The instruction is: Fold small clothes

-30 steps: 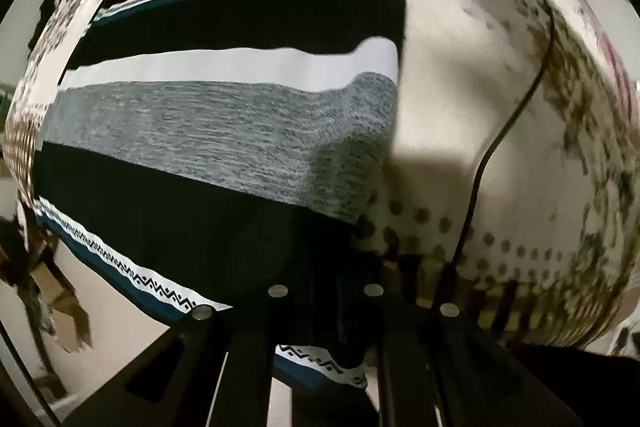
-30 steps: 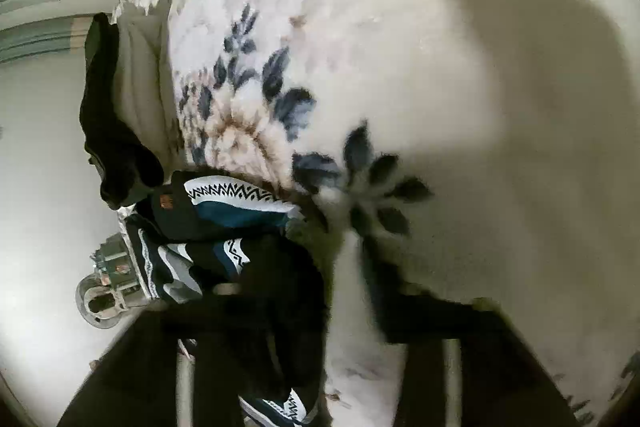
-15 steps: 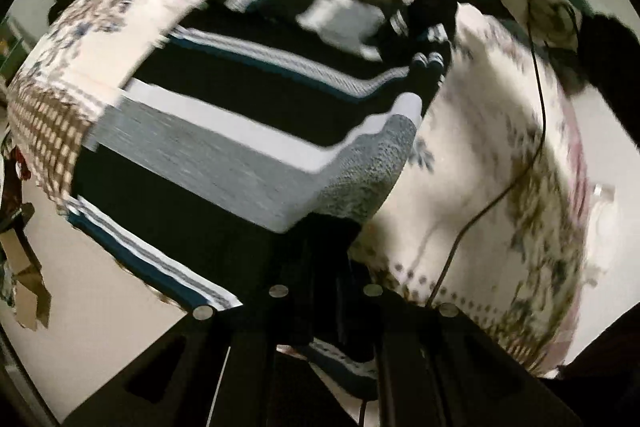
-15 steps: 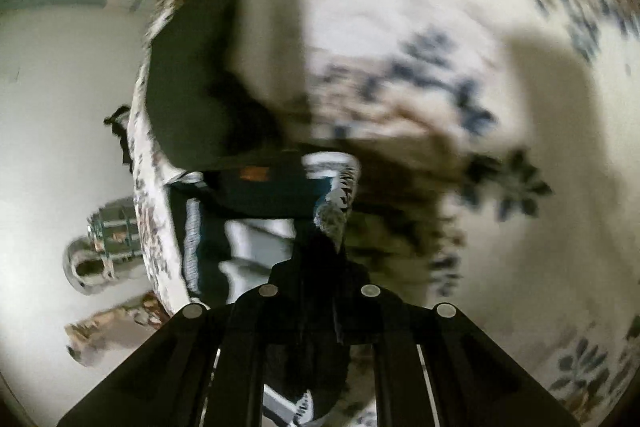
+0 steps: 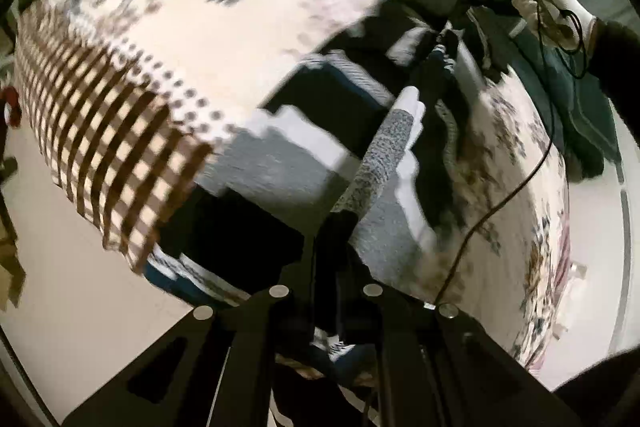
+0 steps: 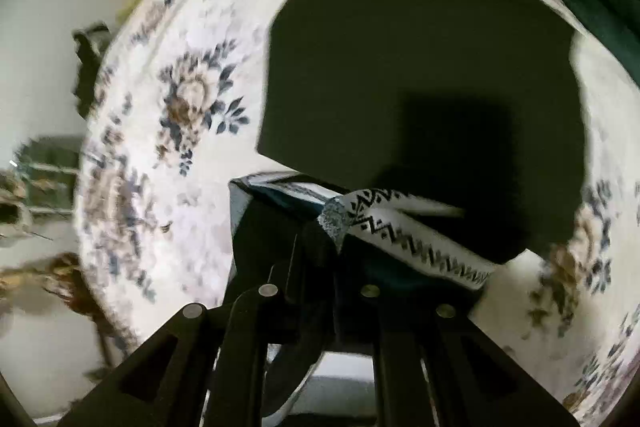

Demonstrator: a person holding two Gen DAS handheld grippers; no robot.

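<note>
In the left wrist view, the left gripper (image 5: 332,223) pinches a raised edge of the striped garment (image 5: 288,163), which lies on the floral bedspread (image 5: 224,39); its stripes run away from the fingers toward the right gripper (image 5: 444,47), far across, held by a white-gloved hand (image 5: 552,7). In the right wrist view, the right gripper (image 6: 332,239) is pressed together on the zigzag-patterned hem (image 6: 404,231), lifted above a dark folded cloth (image 6: 420,75). Both grippers seem tilted downward, each at one end of the garment's long axis.
</note>
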